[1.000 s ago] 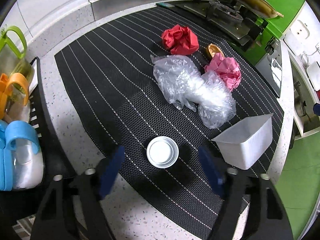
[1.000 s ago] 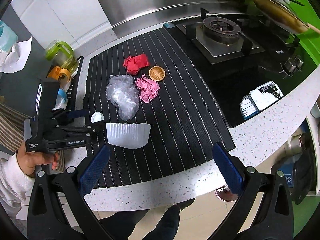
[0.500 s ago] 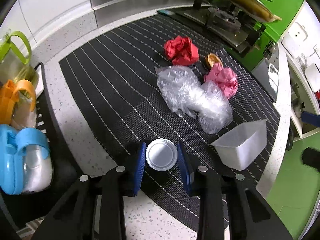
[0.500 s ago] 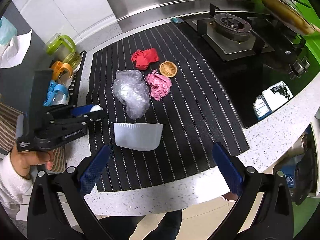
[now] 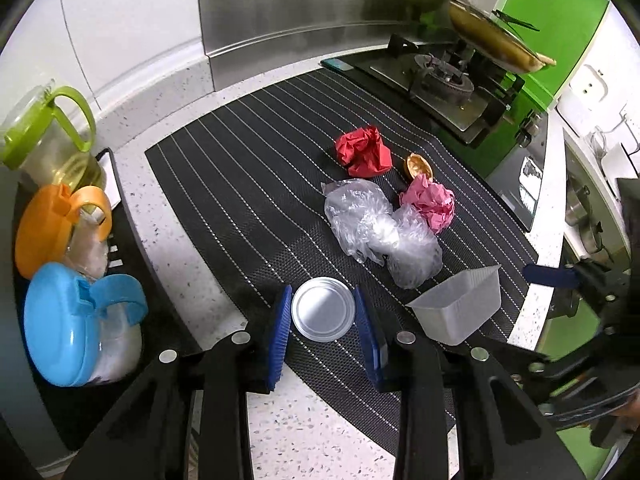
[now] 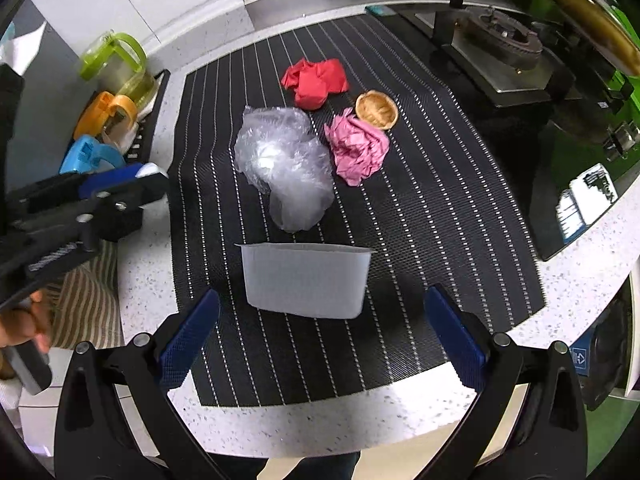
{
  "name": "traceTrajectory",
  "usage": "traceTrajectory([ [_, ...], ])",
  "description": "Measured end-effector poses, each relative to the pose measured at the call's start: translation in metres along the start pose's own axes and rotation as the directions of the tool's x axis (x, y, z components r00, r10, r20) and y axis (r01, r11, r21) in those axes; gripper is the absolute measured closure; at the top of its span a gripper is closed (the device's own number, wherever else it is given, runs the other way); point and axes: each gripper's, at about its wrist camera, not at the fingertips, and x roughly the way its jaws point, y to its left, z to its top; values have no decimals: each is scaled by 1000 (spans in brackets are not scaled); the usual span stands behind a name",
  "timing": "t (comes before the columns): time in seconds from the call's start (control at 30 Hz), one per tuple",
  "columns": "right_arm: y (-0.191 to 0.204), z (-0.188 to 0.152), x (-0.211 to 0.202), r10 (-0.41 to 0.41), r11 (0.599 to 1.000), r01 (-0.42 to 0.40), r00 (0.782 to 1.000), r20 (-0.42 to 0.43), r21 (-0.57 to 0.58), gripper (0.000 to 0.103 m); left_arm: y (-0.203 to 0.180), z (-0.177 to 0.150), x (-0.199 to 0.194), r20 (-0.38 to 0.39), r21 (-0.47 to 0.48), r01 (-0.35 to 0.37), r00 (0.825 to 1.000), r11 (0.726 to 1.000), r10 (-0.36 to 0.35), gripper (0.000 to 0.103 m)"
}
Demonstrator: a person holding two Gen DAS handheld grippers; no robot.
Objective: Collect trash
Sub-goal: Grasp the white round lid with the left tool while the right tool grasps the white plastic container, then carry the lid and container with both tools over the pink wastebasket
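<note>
While the left gripper (image 5: 323, 320) pinched a small round white lid (image 5: 323, 309) between its blue pads (image 5: 280, 330), both pads pressing its rim, the right gripper (image 6: 320, 334) hung with its jaws spread wide and nothing between them. The lid looked flat and pale, with a raised rim, and it sat clear of the mat below. Just beyond the right gripper's fingertips stood a white plastic tub (image 6: 306, 280), translucent and empty as far as could be seen; from the left gripper it lay just to the right. Farther ahead of both lay a crumpled clear plastic bag (image 6: 286, 164), then a wad of pink paper (image 6: 356, 148), a ball of red paper (image 6: 316, 82) and a small brown shell-like cup (image 6: 377, 109), all close together. Everything rested on a black woven mat with thin white stripes (image 5: 240, 200), spread over a speckled white stone countertop (image 5: 304, 436). Left of the left gripper stood jars with blue (image 5: 60, 328), orange (image 5: 44, 228) and green (image 5: 52, 120) lids. Beyond the mat, to the right, was a gas hob (image 5: 436, 80) against a steel backsplash (image 5: 280, 8) and a green wall (image 5: 560, 12).
</note>
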Motion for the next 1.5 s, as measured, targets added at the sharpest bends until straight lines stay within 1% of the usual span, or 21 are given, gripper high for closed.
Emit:
traceTrajectory([
  [0.33,3,4,28,10,1000,-9,999,-33,26,3,-2,-6,5,-11,2,17,1000,1000,-17,71],
  [0.37,4,4,30,11,1000,-10,999,-32,26,5,-2,-6,6,-13,4,18,1000,1000,-18,71],
  [0.4,4,4,30,13,1000,-12,999,-32,25,10,-2,-6,7,-15,5,19,1000,1000,-19,71],
  [0.43,4,5,31,14,1000,-13,999,-35,24,26,-2,-6,8,-17,6,21,1000,1000,-21,71],
  [0.47,5,5,33,13,1000,-12,999,-45,24,32,-2,-6,8,-19,5,23,1000,1000,-23,71],
  [0.5,5,5,33,13,1000,-12,999,-47,23,32,-2,-7,8,-20,5,26,999,1000,-26,71],
  [0.57,7,5,31,13,1000,-13,999,-40,16,36,-3,-7,8,-19,6,31,999,999,-31,71],
  [0.73,8,5,14,7,1000,-7,1000,-10,15,37,-6,-6,1,-12,22,48,999,999,-48,71],
  [0.9,0,-9,-30,-22,998,18,998,64,55,37,-23,-5,-13,-8,101,93,996,990,-93,71],
  [1.0,-10,-26,-58,-61,993,48,991,123,107,37,-40,-2,-22,0,171,131,991,977,-133,71],
  [1.07,-22,-43,-79,-103,984,78,982,159,158,37,-53,-1,-27,-1,216,153,988,964,-157,71],
  [1.1,-29,-52,-90,-129,977,95,976,176,189,37,-63,0,-29,-3,249,170,985,953,-175,71],
  [1.17,-37,-69,-106,-169,962,119,966,195,244,37,-85,2,-35,-10,307,207,977,929,-215,71],
  [1.27,-59,-103,-137,-243,931,165,945,217,326,37,-118,1,-42,-20,378,257,963,889,-270,71],
  [1.33,-73,-124,-154,-284,907,186,933,223,377,37,-148,-3,-47,-33,430,293,950,854,-309,71],
  [1.37,-82,-139,-163,-310,889,199,924,223,412,37,-166,-5,-49,-45,458,316,942,831,-333,71],
  [1.43,-101,-164,-176,-354,855,223,911,212,469,37,-195,-12,-51,-65,502,344,930,794,-362,71],
  [1.47,-107,-173,-179,-368,842,231,907,206,488,36,-206,-15,-50,-74,516,354,925,780,-372,71],
  [1.5,-116,-185,-182,-382,827,239,903,197,508,36,-226,-21,-49,-91,537,373,917,756,-388,71],
])
